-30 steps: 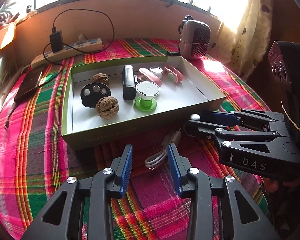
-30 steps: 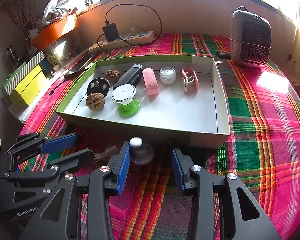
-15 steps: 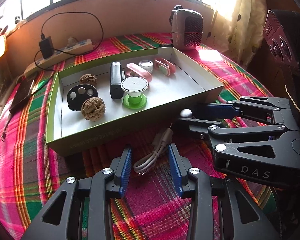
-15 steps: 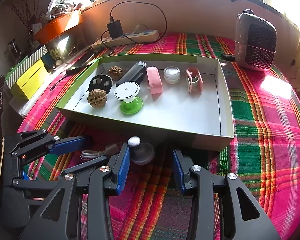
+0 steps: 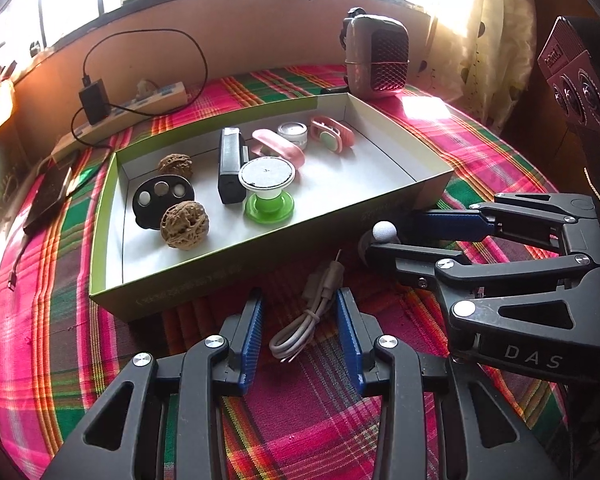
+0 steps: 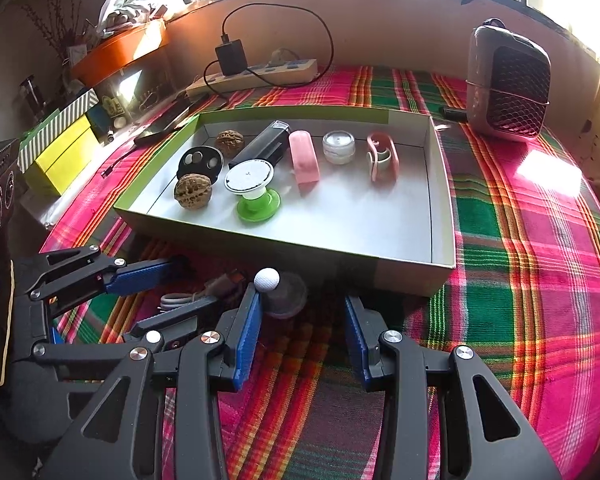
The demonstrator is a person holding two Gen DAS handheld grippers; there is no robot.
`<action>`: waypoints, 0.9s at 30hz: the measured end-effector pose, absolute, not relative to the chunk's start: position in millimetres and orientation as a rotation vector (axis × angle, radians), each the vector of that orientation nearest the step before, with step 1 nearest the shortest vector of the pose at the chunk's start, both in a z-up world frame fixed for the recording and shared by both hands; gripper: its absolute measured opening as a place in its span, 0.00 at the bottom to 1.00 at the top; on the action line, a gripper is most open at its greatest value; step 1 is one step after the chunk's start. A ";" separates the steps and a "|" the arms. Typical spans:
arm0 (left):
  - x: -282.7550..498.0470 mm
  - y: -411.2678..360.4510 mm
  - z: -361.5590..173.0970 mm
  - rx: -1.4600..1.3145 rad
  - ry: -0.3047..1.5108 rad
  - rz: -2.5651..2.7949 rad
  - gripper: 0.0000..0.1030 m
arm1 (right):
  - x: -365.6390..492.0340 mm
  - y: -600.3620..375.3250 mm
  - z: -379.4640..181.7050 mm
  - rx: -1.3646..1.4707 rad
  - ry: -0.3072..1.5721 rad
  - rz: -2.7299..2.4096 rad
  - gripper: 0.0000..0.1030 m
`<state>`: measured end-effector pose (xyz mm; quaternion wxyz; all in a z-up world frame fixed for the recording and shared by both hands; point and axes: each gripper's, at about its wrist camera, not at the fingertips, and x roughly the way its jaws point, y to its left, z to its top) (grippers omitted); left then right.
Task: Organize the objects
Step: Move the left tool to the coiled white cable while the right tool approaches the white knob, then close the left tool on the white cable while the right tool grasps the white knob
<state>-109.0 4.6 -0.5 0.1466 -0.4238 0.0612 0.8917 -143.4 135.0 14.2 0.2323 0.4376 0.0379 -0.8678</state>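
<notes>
Between the blue pads of the left hand-held gripper (image 5: 298,334) lies the coiled cable (image 5: 306,320), untouched — jaws wide but just been narrowing. Centre on the bundle's tied middle, squeeze, then lift it over the box (image 5: 236,268) wall.

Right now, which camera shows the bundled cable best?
The left wrist view: the cable lies whole on the cloth between the open left gripper. The right wrist view shows only part of it, behind gripper fingers.
</notes>
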 end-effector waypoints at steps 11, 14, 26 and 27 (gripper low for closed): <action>-107.6 -3.1 0.0 -1.232 0.139 2.587 0.21 | -144.5 126.0 10.8 1.203 0.177 -2.366 0.39; -106.9 -4.0 0.0 -1.233 0.129 2.588 0.20 | -144.3 124.5 10.1 1.199 0.190 -2.367 0.37; -106.3 -7.4 0.2 -1.224 0.101 2.596 0.18 | -140.0 119.3 9.5 1.166 0.213 -2.356 0.22; -106.0 -7.1 -0.3 -1.223 0.101 2.598 0.17 | -139.9 119.1 9.5 1.166 0.213 -2.356 0.22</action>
